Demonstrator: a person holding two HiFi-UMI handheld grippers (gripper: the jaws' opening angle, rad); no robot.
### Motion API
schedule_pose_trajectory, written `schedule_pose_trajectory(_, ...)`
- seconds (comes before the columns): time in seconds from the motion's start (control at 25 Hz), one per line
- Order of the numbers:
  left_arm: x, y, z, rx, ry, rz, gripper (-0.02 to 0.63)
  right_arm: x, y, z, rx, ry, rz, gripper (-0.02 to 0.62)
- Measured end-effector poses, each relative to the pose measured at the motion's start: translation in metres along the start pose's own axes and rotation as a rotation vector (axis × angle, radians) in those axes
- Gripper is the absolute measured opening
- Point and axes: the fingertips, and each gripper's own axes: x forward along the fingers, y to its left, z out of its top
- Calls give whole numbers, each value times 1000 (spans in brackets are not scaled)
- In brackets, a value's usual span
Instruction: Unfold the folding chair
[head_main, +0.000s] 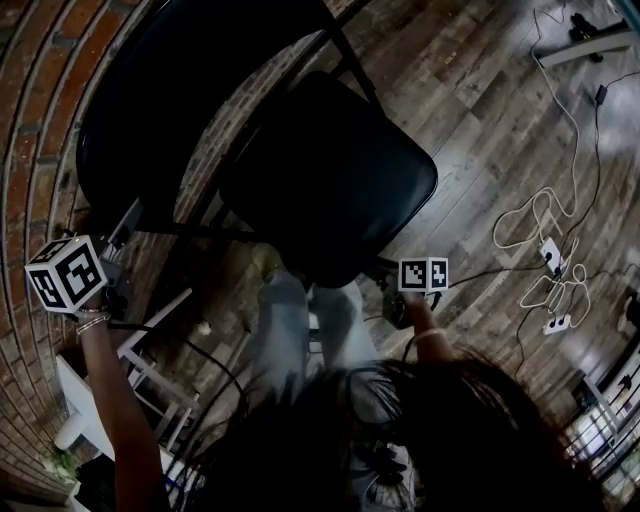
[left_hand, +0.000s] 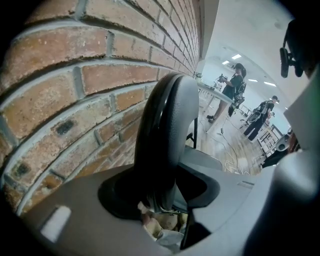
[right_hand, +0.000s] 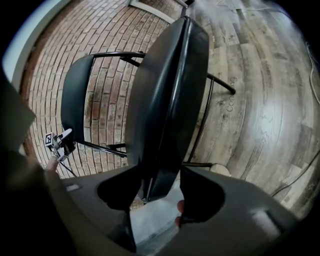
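While the black folding chair with padded seat and thin metal frame (head_main: 320, 190) stands on the wooden plank floor (head_main: 480, 90) just beside the red brick wall (head_main: 40, 130), each claw is at one part of it. Its curved black backrest (head_main: 150, 100) is on the wall side, and its black padded seat (right_hand: 167, 90) reaches out from there toward the person. The left claw (left_hand: 159, 170) stands wide open around the side edge of the backrest. This edge lies between the jaws, close against the left one, and it does not look pressed from the right. The right claw (right_hand: 159, 172) is closed on the front edge of the seat, with both jaw tips against the padding.
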Motion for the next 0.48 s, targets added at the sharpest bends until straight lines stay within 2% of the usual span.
schedule_pose_trajectory(0.48,9,4,-1,-17,2,-12,212,0,-3,-2,8,-30,-34,206)
